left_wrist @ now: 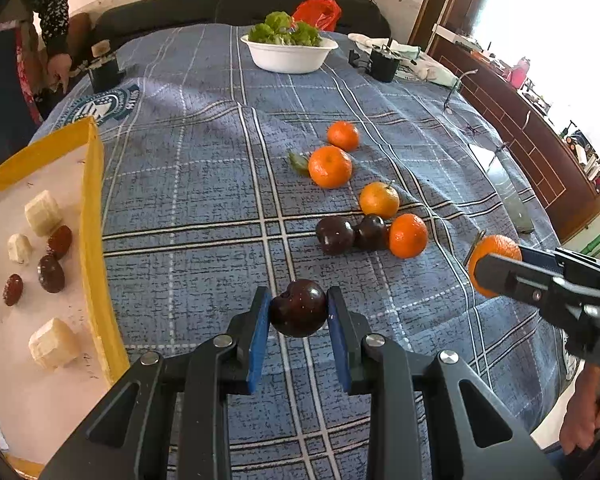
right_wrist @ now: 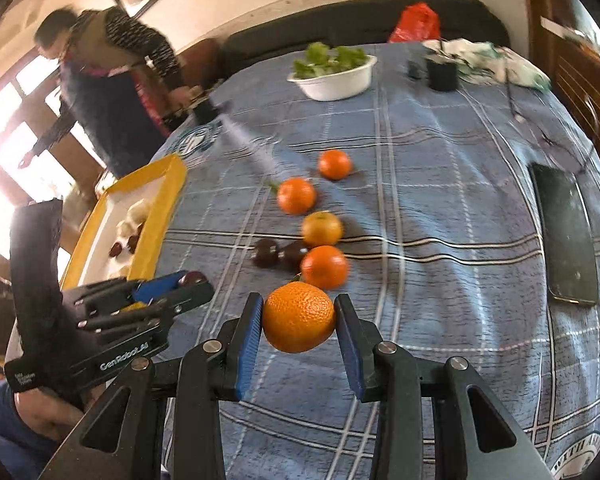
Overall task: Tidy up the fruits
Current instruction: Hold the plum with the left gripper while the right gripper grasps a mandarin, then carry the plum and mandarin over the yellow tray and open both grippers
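Note:
My left gripper (left_wrist: 299, 312) is shut on a dark plum (left_wrist: 298, 307), held above the blue checked cloth. To its right, my right gripper (right_wrist: 299, 316) is shut on an orange (right_wrist: 299, 317), also seen in the left wrist view as the orange (left_wrist: 494, 250) at the right edge. Several oranges lie in a loose row on the cloth, the nearest one (left_wrist: 408, 236) beside two dark plums (left_wrist: 335, 235). A yellow-rimmed tray (left_wrist: 94, 216) at the left holds banana pieces (left_wrist: 43, 213) and small dark red fruits (left_wrist: 51, 274).
A white bowl of greens (left_wrist: 289, 56) stands at the far side, with a red bag (left_wrist: 317, 13) behind it. A black cup (left_wrist: 384, 65) and white cloth lie far right. A phone (right_wrist: 566, 236) lies on the right. A person (right_wrist: 112, 92) stands at the far left.

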Motion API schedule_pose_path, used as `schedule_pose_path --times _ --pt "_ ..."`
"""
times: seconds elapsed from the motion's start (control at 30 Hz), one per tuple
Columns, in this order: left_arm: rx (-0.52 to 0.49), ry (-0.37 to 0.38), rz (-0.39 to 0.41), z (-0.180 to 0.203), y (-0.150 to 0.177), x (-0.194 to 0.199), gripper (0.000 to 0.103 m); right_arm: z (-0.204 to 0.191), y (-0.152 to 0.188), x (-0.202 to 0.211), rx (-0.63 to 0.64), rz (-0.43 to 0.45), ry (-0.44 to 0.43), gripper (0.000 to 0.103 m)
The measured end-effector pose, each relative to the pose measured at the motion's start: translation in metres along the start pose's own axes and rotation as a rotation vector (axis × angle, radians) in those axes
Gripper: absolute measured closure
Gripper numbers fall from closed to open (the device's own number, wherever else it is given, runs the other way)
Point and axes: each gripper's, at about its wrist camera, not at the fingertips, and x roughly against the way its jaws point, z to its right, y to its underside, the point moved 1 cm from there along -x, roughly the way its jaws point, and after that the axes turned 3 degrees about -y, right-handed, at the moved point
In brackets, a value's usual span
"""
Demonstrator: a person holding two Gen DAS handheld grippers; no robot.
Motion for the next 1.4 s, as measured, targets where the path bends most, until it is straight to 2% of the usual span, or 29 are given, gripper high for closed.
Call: schedule_pose_path --times 0.33,0.73,1.1,1.4 --pt "0.089 -0.04 0.068 -0.041 0.0 0.026 0.076 -0.031 0.002 -0.012 0.065 -0.041 -0.009 0.063" --pt "0.278 -0.095 0.109 -0.124 0.016 0.052 0.076 -0.084 0.0 -0.028 0.219 -0.069 -0.041 0.063" --pt "0.42 -0.168 0.082 -0.201 0.045 0.057 0.076 -0.131 0.0 -0.05 0.333 -0.098 -0.106 0.063" --pt "0.411 -0.175 0.042 -0.225 0.055 0.052 0.076 -0.188 -0.03 -0.089 0.366 -0.15 -0.214 0.062"
